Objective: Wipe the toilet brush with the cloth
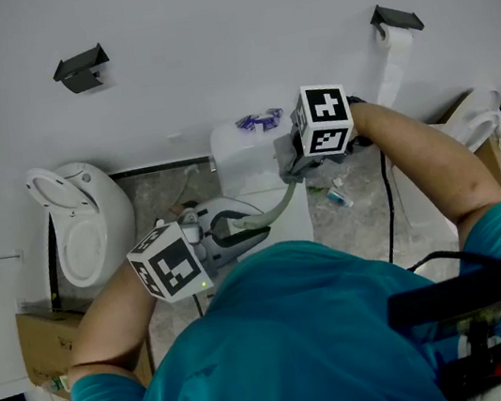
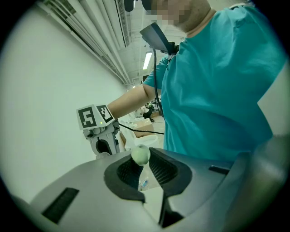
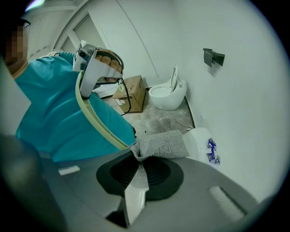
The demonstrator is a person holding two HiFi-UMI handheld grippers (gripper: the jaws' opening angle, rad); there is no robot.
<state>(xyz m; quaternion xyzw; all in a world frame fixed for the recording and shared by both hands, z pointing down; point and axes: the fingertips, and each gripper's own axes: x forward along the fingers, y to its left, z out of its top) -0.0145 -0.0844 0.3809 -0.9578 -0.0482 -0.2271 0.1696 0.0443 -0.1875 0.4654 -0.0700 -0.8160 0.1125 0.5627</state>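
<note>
Grey cloth (image 3: 165,144) is pinched in the closed right claw (image 3: 138,163), and its corner meets the pale green handle of the toilet brush (image 3: 97,122). The left claw (image 2: 141,168) is shut on the handle's rounded end. The brush hangs between both claws, above the floor and right of the white toilet (image 1: 83,223).

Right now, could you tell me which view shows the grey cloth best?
The right gripper view: the cloth lies pinched in the right tool, against the brush handle. The head view hides it behind that tool; the left gripper view shows none.
</note>
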